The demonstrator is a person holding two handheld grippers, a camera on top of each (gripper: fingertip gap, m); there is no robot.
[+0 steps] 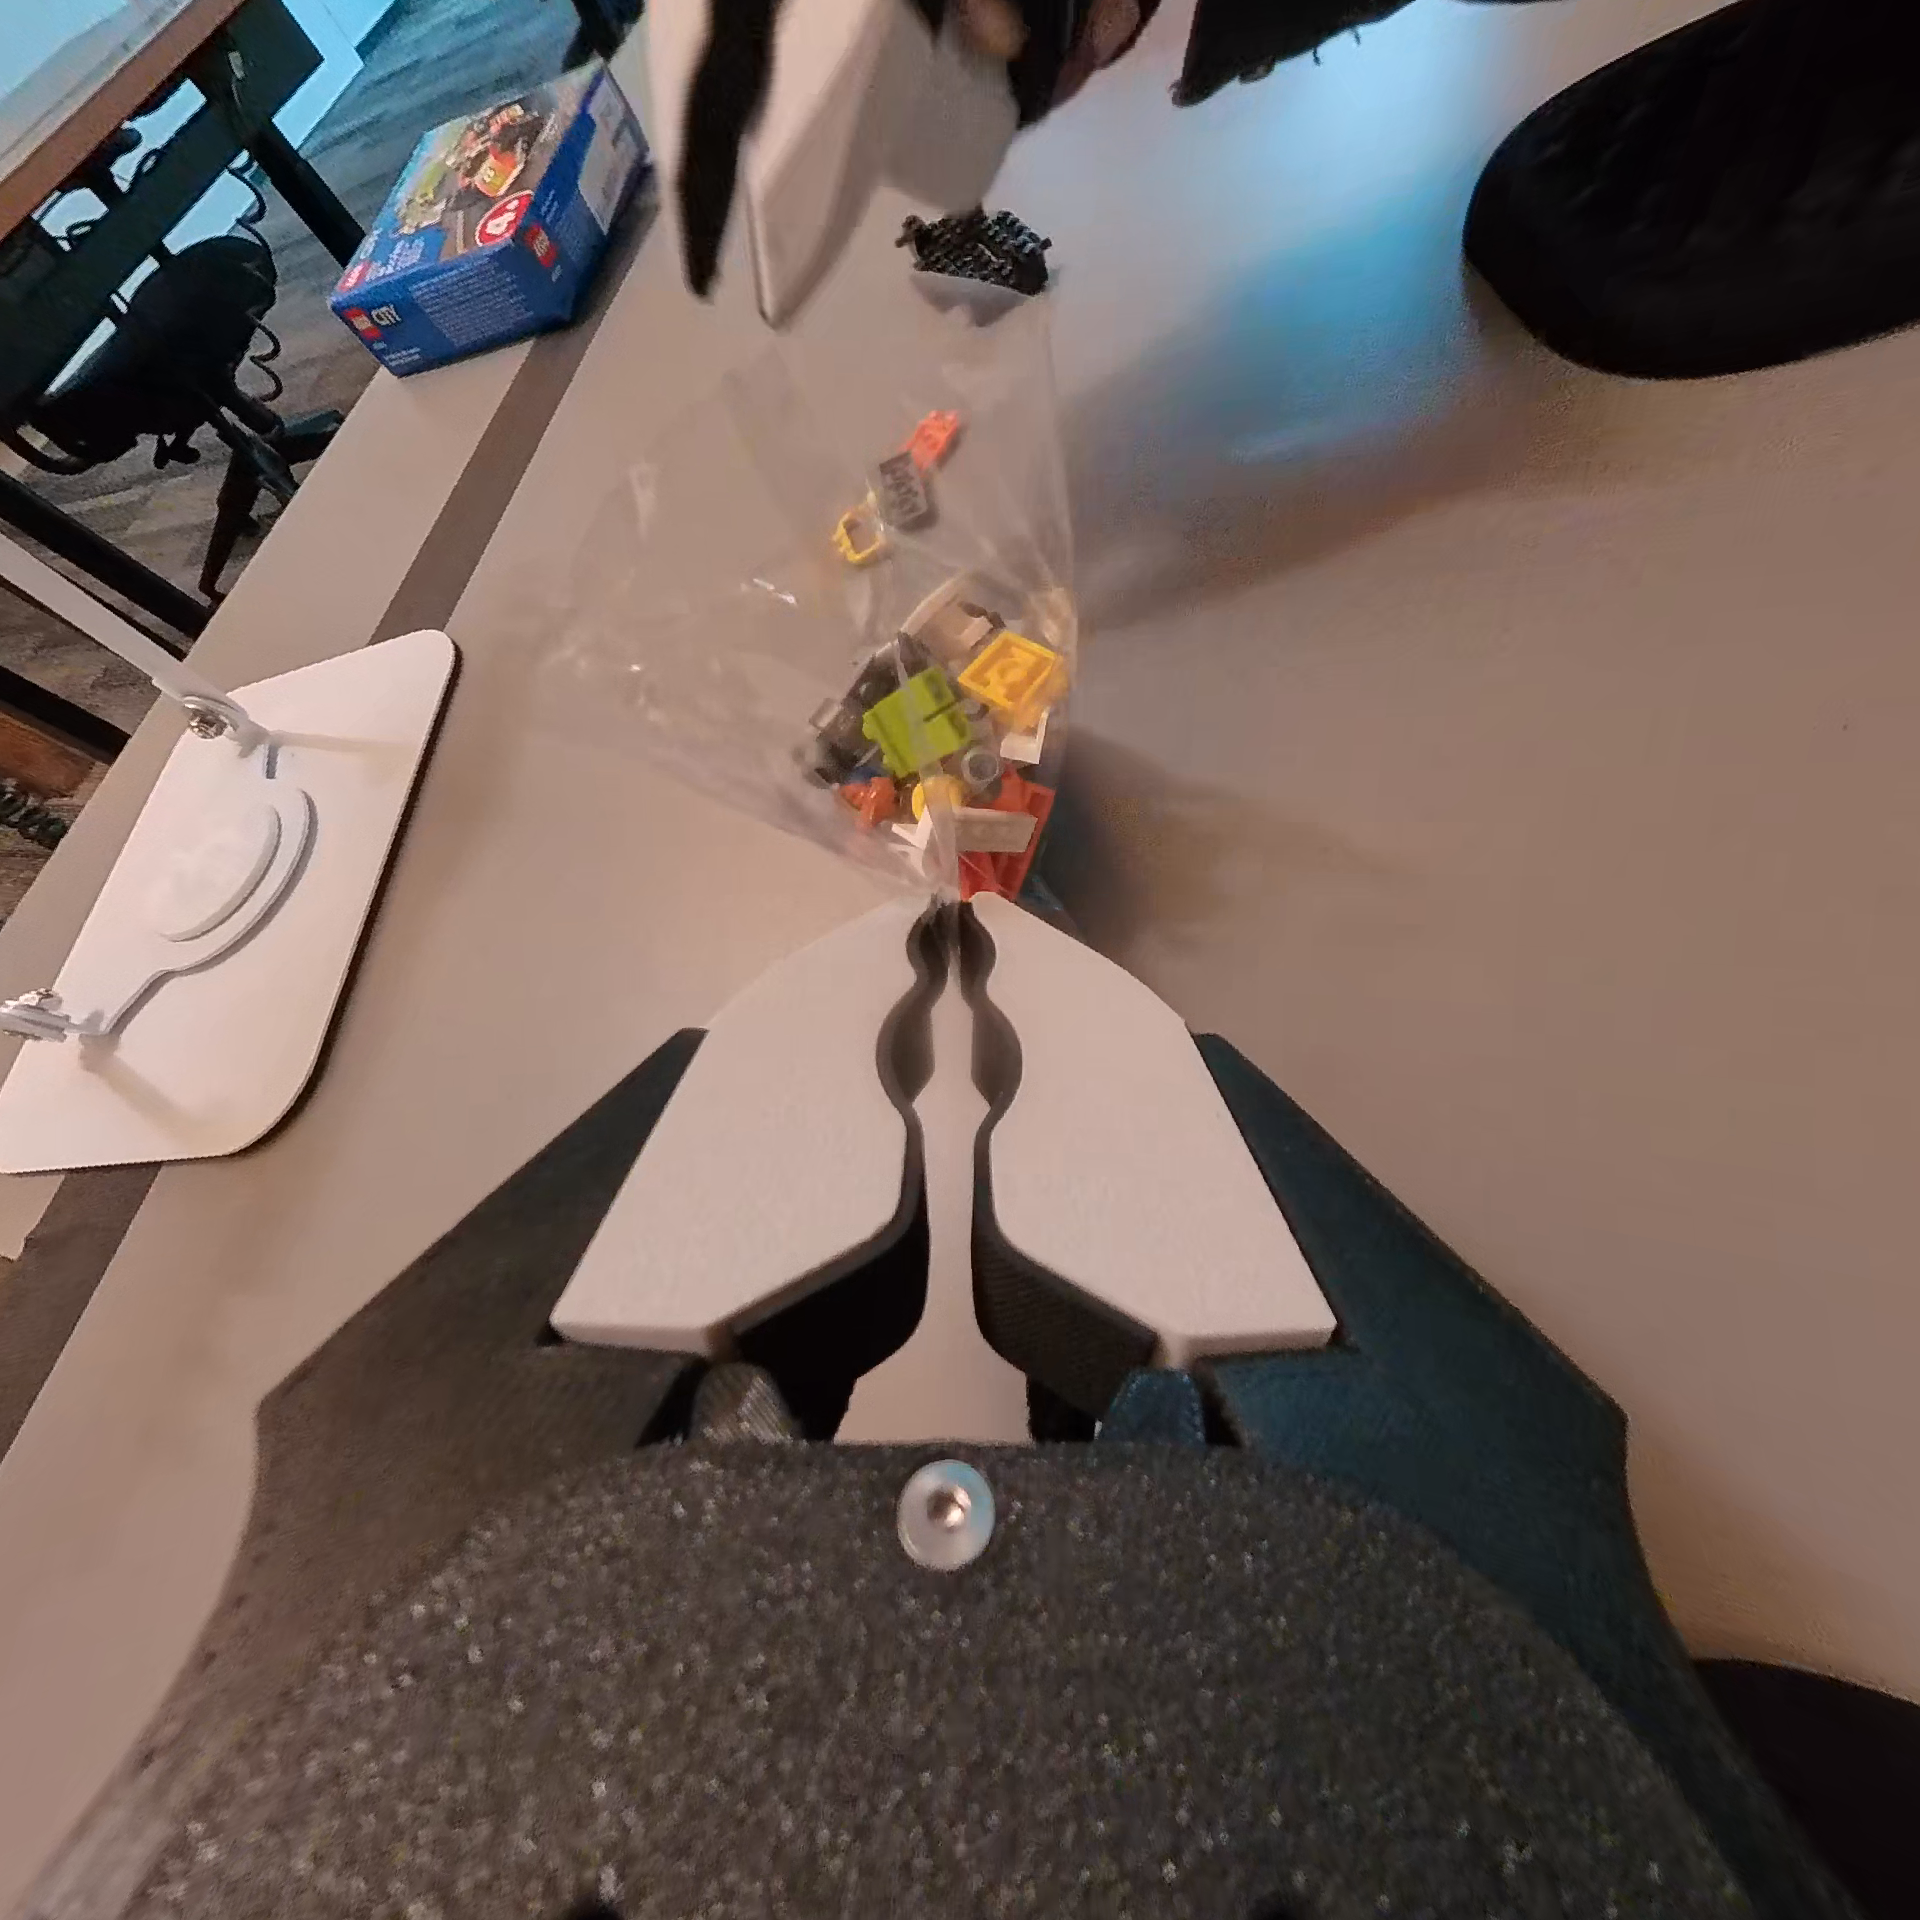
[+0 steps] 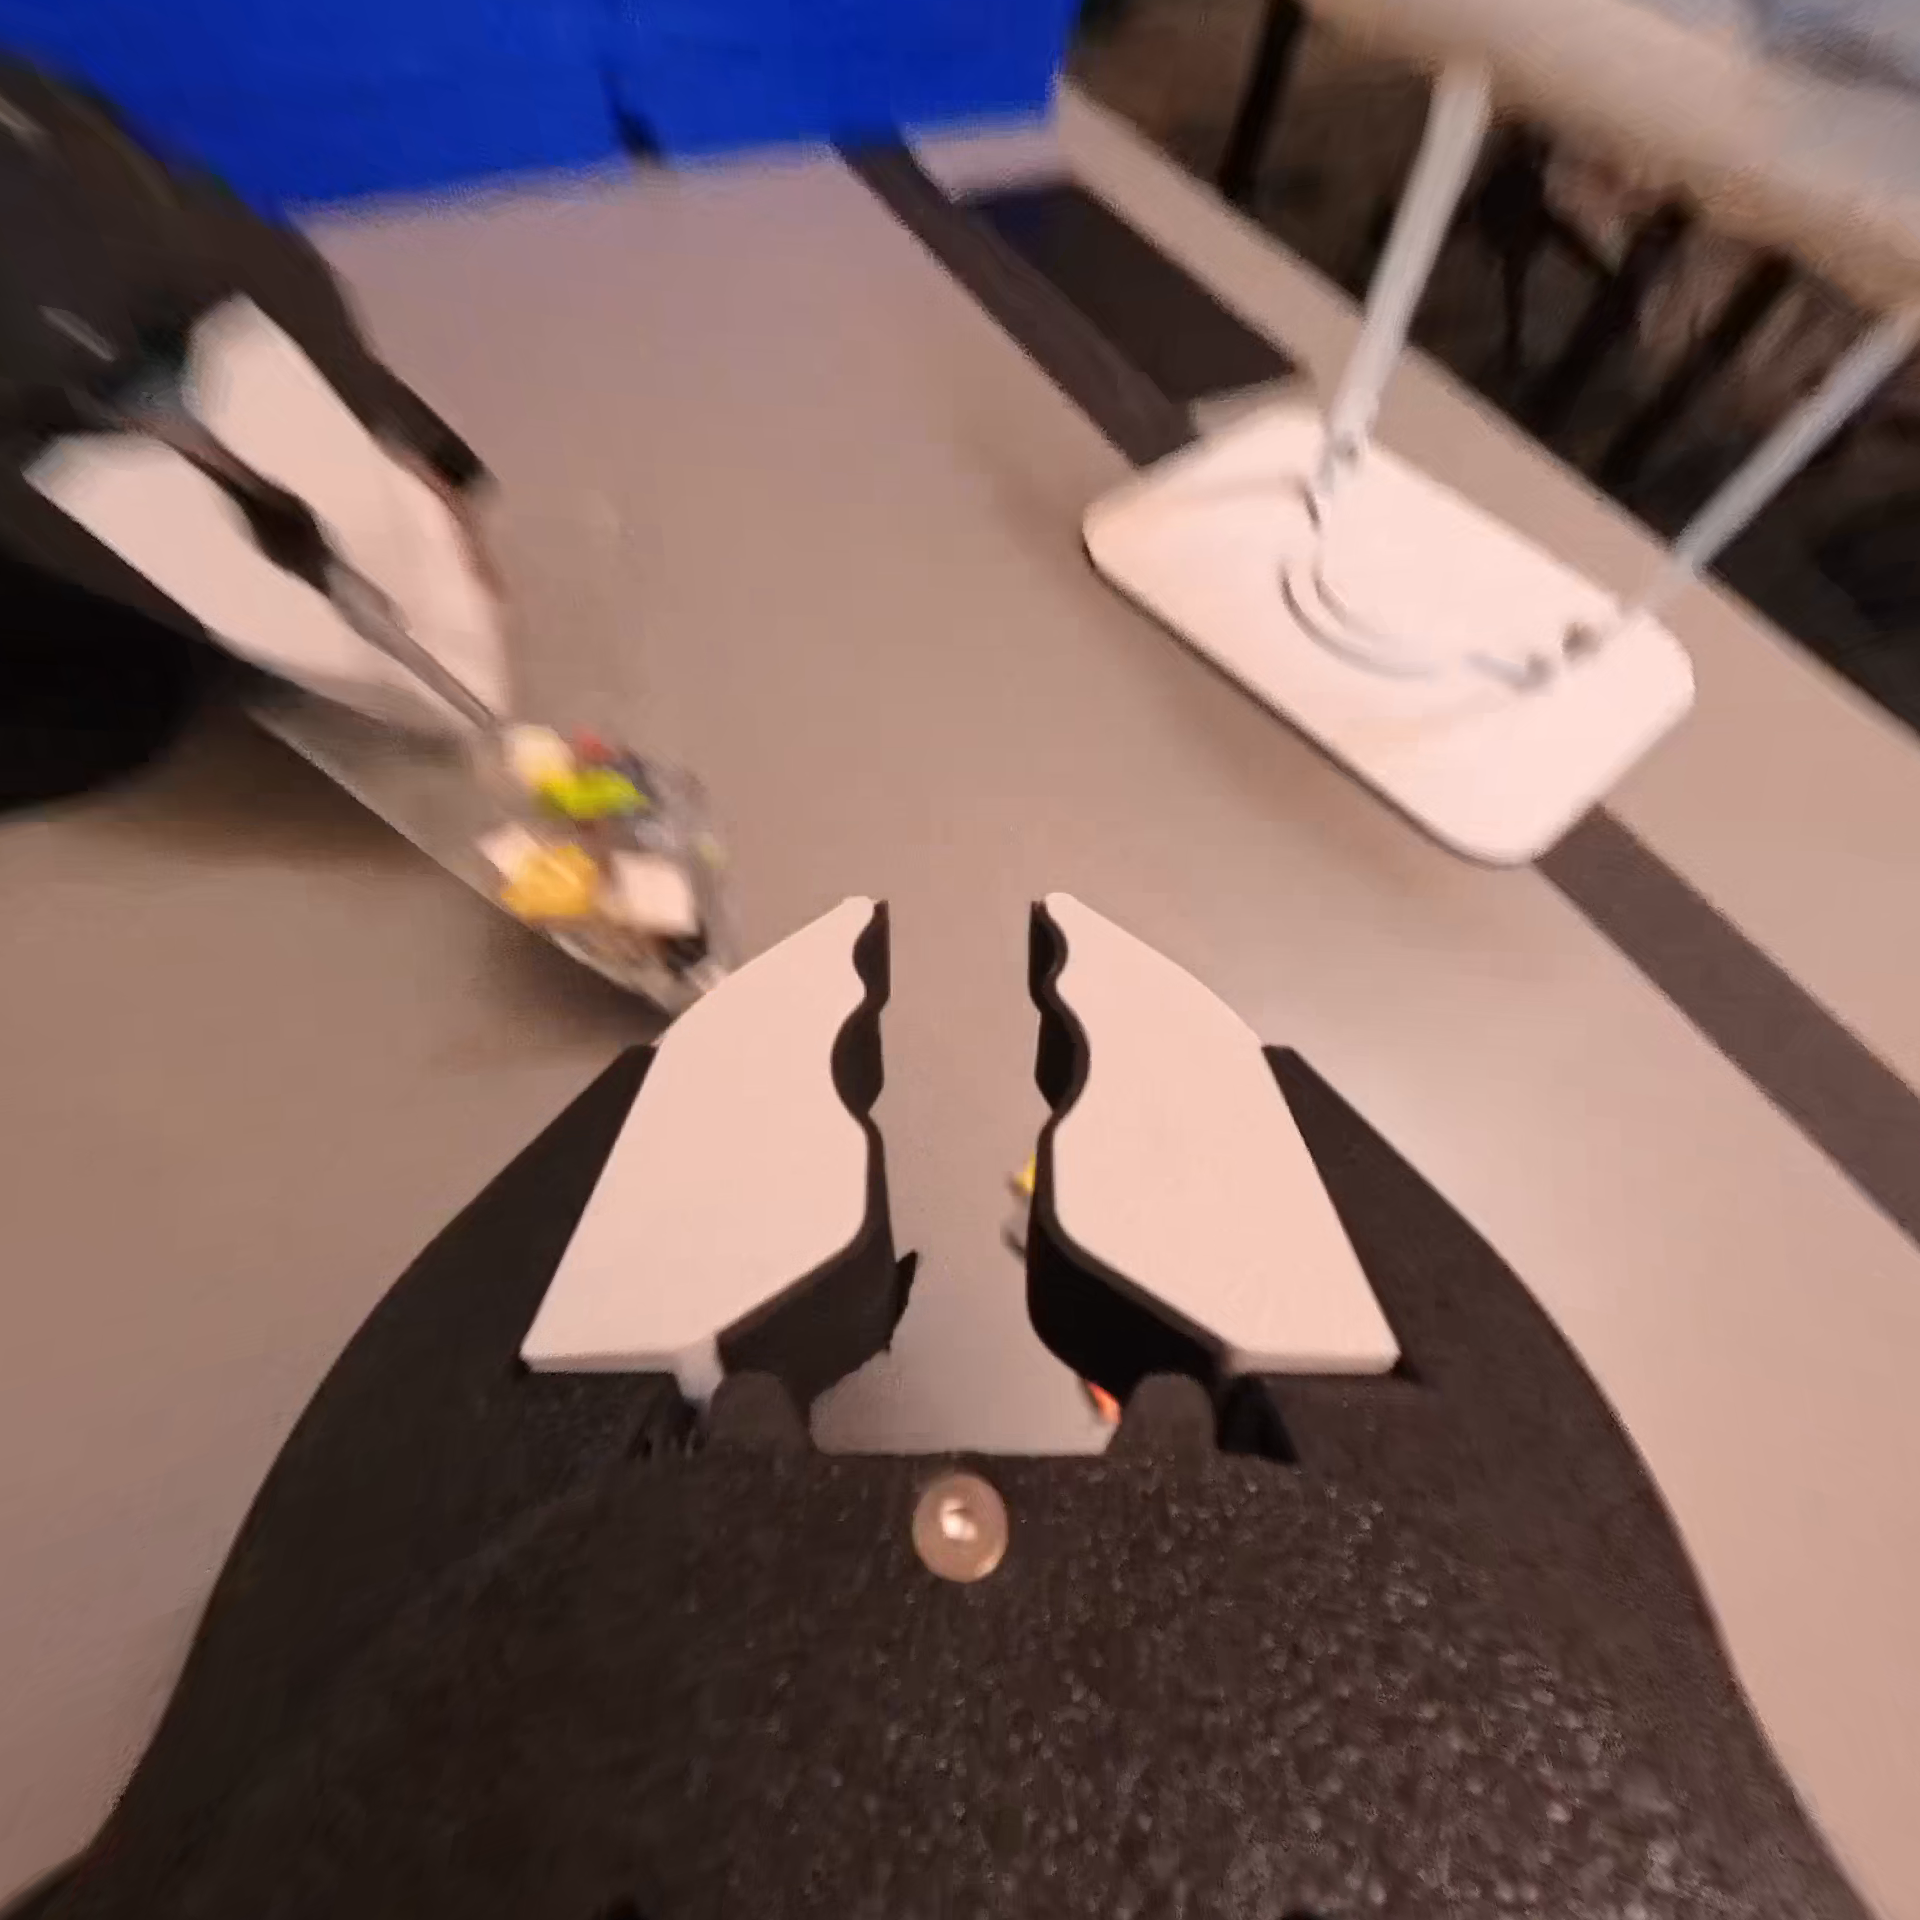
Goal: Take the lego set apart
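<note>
1. The left gripper [image 1: 948,914] had its fingers clamped on a gathered corner of the clear bag [image 1: 831,623], which lay stretched along the bench [image 1: 1455,935] with loose lego pieces [image 1: 925,727] bunched near the fingertips.
2. The right gripper [image 2: 958,914] hung over bare bench, fingers apart and holding nothing.
3. The pinch looked thin; a sharp tug could have let the film slide out, I judged.
4. If the far end of the bag was open, lifting could have spilled pieces toward the bench edge and the blue box [image 1: 488,239].
5. The black toothed part [image 1: 971,244] lay apart beyond the bag, easily knocked.
</note>
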